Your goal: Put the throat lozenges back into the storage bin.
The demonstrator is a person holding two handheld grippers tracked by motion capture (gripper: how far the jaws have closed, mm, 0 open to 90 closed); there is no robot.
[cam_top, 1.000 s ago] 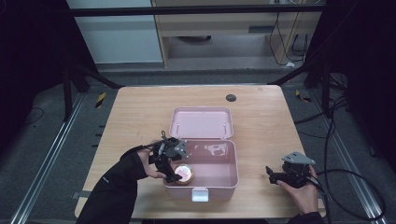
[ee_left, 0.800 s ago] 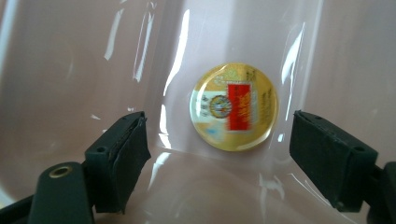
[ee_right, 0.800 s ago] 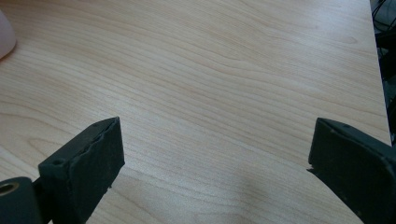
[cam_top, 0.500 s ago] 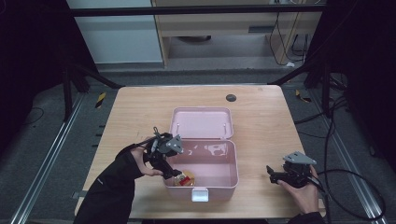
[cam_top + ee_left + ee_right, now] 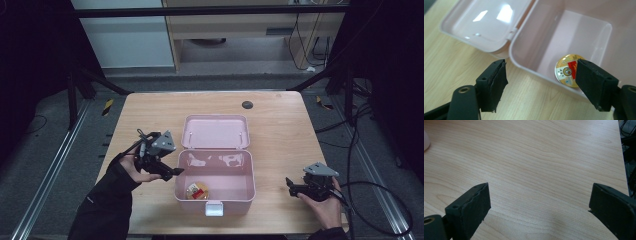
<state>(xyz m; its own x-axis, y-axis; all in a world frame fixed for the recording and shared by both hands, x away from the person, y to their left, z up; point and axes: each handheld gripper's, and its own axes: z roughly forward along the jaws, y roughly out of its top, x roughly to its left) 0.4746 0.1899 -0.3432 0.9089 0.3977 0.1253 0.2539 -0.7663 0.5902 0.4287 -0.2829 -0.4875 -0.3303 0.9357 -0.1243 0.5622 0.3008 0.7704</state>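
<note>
An open pink plastic box [image 5: 215, 200] stands mid-table, its lid [image 5: 216, 131] laid back flat. A round yellow, white and red disc [image 5: 197, 190] lies on the box floor near the front left corner. My left gripper [image 5: 172, 172] hovers just left of the box's left wall and points toward it. In the left gripper view its jaws [image 5: 541, 62] have just been closing but stand apart with nothing between them, and the disc [image 5: 567, 70] lies beyond them inside the box [image 5: 524, 62]. My right gripper [image 5: 289, 185] rests at the front right. Its jaws [image 5: 540, 186] stand wide over bare wood.
The box sits on a light wooden table [image 5: 280, 130]. A small black round spot [image 5: 247, 104] marks the far edge. Dark frame posts and cables surround the table, and a cable [image 5: 380, 200] trails from the right gripper off the right side.
My left gripper has drawn back up and to the left, from over the box's front left corner to just outside its wall. The disc now lies uncovered on the box floor. The right gripper has stayed still.
</note>
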